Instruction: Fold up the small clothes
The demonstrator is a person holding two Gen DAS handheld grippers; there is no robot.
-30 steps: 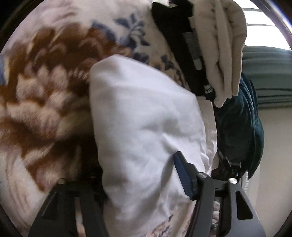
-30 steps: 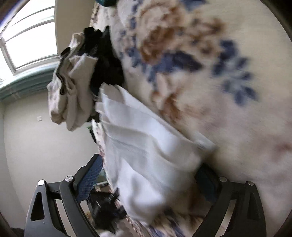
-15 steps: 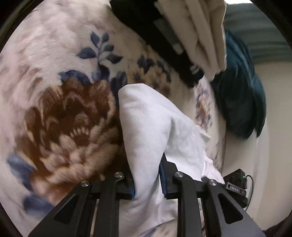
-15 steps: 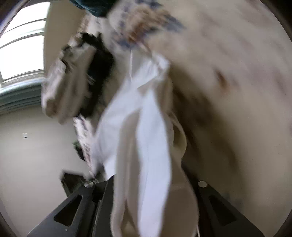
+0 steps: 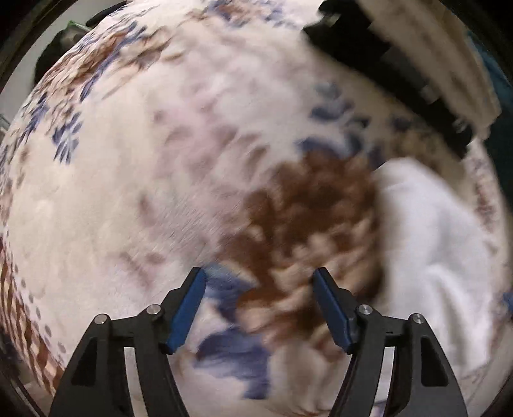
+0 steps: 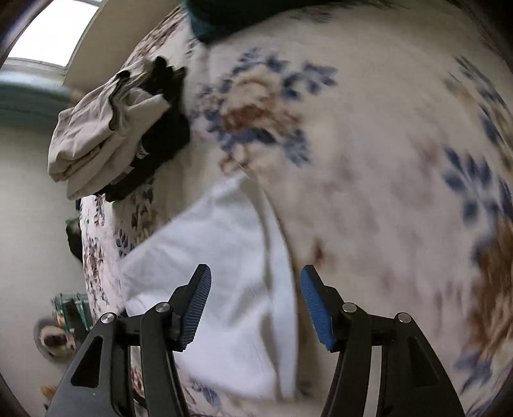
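Floral blanket (image 6: 368, 192) covers the bed, window light up left. White garment (image 6: 224, 272) lies folded flat on it, near the beige and black pile (image 6: 109, 134), prob. the done stack. Right gripper (image 6: 255, 308) hangs over it, fingers apart, empty. Left gripper (image 5: 258, 311) also apart, garment (image 5: 433, 243) off to its right. Looks like a release w/ fold complete.

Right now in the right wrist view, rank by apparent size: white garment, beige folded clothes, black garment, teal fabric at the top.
1. white garment, though nearness to the camera inflates it
2. beige folded clothes
3. black garment and teal fabric: unsure, since the beige pile hides part of one and the frame edge crops the other.
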